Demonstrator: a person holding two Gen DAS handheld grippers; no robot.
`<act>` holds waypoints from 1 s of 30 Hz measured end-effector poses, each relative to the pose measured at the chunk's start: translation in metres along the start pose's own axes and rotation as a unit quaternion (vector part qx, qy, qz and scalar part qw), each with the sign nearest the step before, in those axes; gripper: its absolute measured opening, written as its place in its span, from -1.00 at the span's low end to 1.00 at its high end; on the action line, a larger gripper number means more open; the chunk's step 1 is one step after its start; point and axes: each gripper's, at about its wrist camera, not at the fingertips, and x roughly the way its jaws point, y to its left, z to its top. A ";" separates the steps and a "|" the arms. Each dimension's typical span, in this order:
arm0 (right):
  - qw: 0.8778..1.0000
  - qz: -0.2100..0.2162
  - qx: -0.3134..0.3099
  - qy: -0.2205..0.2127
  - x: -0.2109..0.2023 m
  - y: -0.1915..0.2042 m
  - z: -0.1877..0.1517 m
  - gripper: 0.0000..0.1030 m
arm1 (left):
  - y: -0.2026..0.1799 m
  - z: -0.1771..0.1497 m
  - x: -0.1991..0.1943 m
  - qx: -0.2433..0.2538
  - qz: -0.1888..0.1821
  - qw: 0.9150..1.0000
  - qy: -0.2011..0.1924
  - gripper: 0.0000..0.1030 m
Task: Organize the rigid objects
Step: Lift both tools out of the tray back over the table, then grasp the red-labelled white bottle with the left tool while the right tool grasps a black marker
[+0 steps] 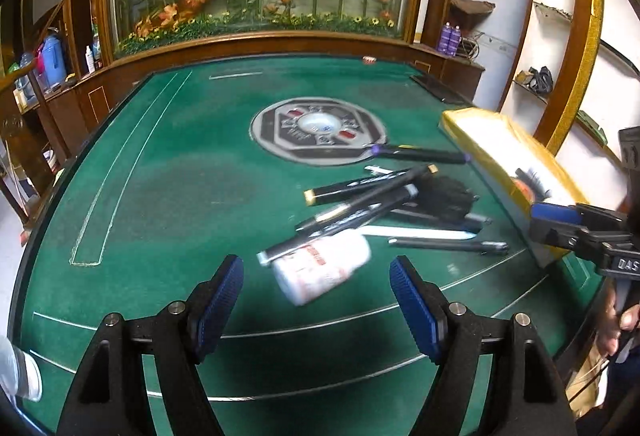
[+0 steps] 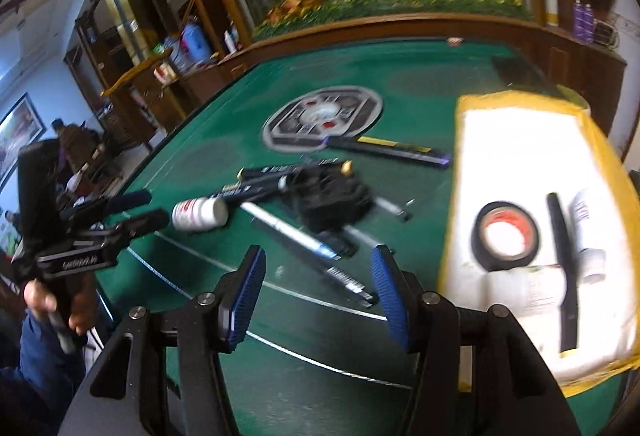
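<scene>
A pile of black and white pens and markers (image 1: 384, 204) lies on the green table, with a black bundle (image 1: 448, 196) among them and a white bottle (image 1: 320, 272) lying on its side in front. My left gripper (image 1: 316, 304) is open and empty, just short of the bottle. My right gripper (image 2: 316, 292) is open and empty above the pens (image 2: 320, 248). The white box with yellow edges (image 2: 520, 156) at the right holds a black tape roll (image 2: 505, 236), a black marker (image 2: 564, 268) and a small white bottle (image 2: 588, 232).
The green felt table (image 1: 180, 196) has a round grey emblem (image 1: 320, 128) at its middle. A long black pen (image 1: 420, 153) lies beside it. A wooden rail and a flower display stand behind. A small red object (image 1: 369, 59) sits at the far edge.
</scene>
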 end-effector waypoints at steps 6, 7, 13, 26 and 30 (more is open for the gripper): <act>1.000 -0.001 -0.005 0.008 0.004 0.005 -0.004 0.06 | 0.003 0.004 0.031 0.031 0.005 0.999 0.031 0.53; 1.000 -0.002 -0.004 0.009 0.005 0.004 -0.005 0.07 | 0.001 0.004 0.035 0.045 0.001 0.998 0.034 0.53; 1.000 -0.005 0.005 0.021 0.011 -0.003 -0.005 0.07 | -0.012 0.000 0.049 0.071 -0.009 0.996 0.058 0.09; 0.995 -0.030 -0.054 0.083 0.054 0.010 -0.002 0.07 | -0.035 -0.008 0.048 0.076 -0.003 0.994 0.081 0.10; 0.989 -0.025 -0.098 0.108 0.056 0.027 -0.012 -0.39 | -0.035 -0.009 0.050 0.072 -0.010 0.994 0.084 0.10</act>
